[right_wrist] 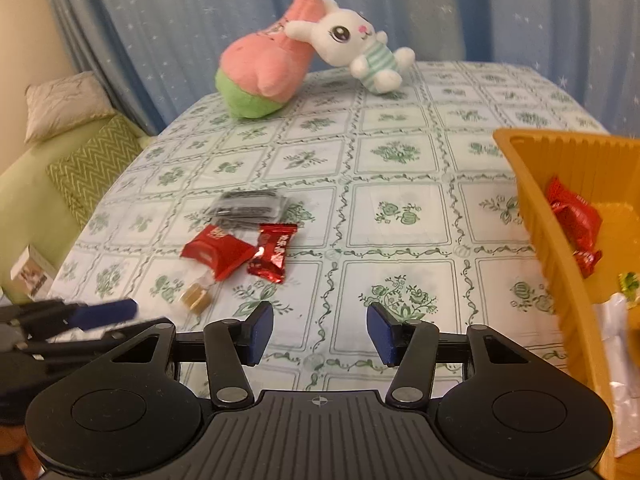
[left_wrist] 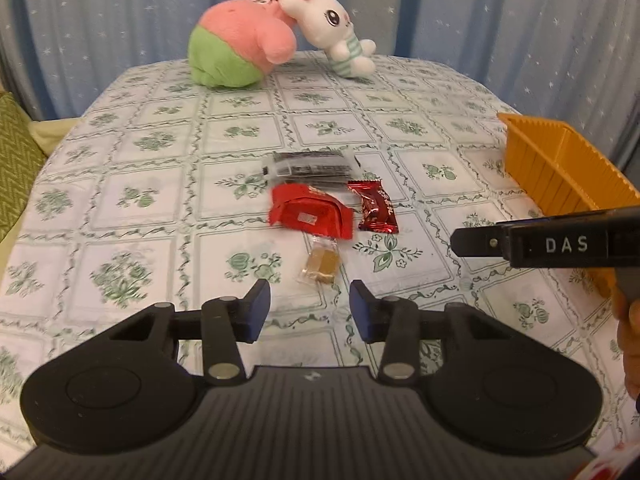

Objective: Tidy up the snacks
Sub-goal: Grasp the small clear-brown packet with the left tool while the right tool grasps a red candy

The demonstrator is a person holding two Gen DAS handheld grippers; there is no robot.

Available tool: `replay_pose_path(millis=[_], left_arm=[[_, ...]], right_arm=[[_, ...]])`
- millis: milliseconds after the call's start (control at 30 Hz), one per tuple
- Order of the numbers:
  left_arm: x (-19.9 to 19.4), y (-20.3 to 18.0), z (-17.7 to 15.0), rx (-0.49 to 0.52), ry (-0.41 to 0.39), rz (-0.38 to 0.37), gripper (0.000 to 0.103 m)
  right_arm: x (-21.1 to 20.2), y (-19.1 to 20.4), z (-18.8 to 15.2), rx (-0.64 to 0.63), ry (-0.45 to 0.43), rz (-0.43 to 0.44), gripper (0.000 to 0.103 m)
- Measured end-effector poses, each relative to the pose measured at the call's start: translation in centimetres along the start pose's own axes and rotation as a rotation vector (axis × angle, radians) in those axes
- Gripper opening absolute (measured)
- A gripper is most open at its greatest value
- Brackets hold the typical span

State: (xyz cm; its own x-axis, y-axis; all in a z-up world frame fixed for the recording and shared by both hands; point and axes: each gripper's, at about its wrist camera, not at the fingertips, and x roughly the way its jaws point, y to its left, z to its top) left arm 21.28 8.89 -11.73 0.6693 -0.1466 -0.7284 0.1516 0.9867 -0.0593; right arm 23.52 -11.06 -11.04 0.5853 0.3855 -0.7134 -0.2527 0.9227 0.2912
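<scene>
Left wrist view: the left gripper [left_wrist: 310, 306] hangs above the floral tablecloth [left_wrist: 160, 184], blue pads apart with nothing between them. Just beyond the fingertips lies a small clear packet with a tan block inside [left_wrist: 320, 262]. Past it, a red foil pouch [left_wrist: 310, 216], its near edge touching or overlapping the clear packet. To the right of the pouch, a dark red wrapped candy [left_wrist: 376, 208], just beside it. Behind both, a black-and-clear sachet [left_wrist: 310, 168], slightly blurred, its near edge meeting the pouch.

At the right edge of this view an orange ribbed bin [left_wrist: 560, 168] sits on the cloth. The right gripper's black finger, marked "DAS", crosses in front of it.

Far end of the table: a pink-and-green star plush [left_wrist: 236, 40] with a white rabbit plush [left_wrist: 336, 28] leaning against it. Starred blue curtain [left_wrist: 120, 8] behind.

Right wrist view: the right gripper [right_wrist: 320, 334] also stands released, pads well apart over bare cloth, holding nothing. The four loose snacks lie to its left and ahead. The left gripper's blue pad shows, blurred, at the lower left near the clear packet.

The orange bin fills the right side. Inside it: a red wrapped snack [right_wrist: 576, 220], a small yellow-green wrapper, partly seen [right_wrist: 629, 282], and a white packet [right_wrist: 618, 344] near the bottom.

A green zigzag cushion [right_wrist: 92, 168] and a pale pillow [right_wrist: 64, 104] sit left of the table.
</scene>
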Motion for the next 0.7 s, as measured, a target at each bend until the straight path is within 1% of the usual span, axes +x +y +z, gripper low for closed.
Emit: replay_pose_path(millis=[133, 233, 267, 367, 400, 467, 600, 667, 700], left_arm=[[1.2, -0.2, 0.6, 0.03, -0.002, -0.006, 0.039], [2.1, -0.1, 1.1, 0.04, 0.0, -0.024, 0.038], [2.4, -0.2, 1.2, 0.05, 0.008, -0.024, 0.037], [3.0, -0.4, 1.3, 0.083, 0.019, -0.012, 0.026], [3.1, -0.4, 1.3, 0.089, 0.019, -0.014, 0.019], [3.0, -0.4, 1.3, 0.089, 0.022, -0.013, 0.019], [2.7, 0.3, 1.4, 0.067, 0.007, 0.048, 0.018], [2.5, 1.0, 1.4, 0.031, 0.001, 0.059, 0.018], [2.5, 1.3, 1.4, 0.017, 0.001, 0.061, 0.018]], right_arm=[[0.7, -0.1, 0.4, 0.015, -0.004, 0.008, 0.053], [1.1, 0.0, 0.7, 0.014, -0.009, 0.007, 0.053], [1.3, -0.1, 0.7, 0.015, -0.01, 0.004, 0.053], [1.7, -0.2, 0.9, 0.014, -0.01, -0.004, 0.053], [1.8, -0.2, 1.0, 0.007, -0.013, -0.004, 0.053], [2.0, 0.2, 1.2, -0.016, -0.021, -0.005, 0.053], [3.0, 1.5, 1.6, -0.06, -0.042, 0.005, 0.053], [3.7, 2.1, 1.8, -0.08, -0.051, 0.015, 0.048], [4.1, 2.4, 1.9, -0.086, -0.053, 0.021, 0.042]])
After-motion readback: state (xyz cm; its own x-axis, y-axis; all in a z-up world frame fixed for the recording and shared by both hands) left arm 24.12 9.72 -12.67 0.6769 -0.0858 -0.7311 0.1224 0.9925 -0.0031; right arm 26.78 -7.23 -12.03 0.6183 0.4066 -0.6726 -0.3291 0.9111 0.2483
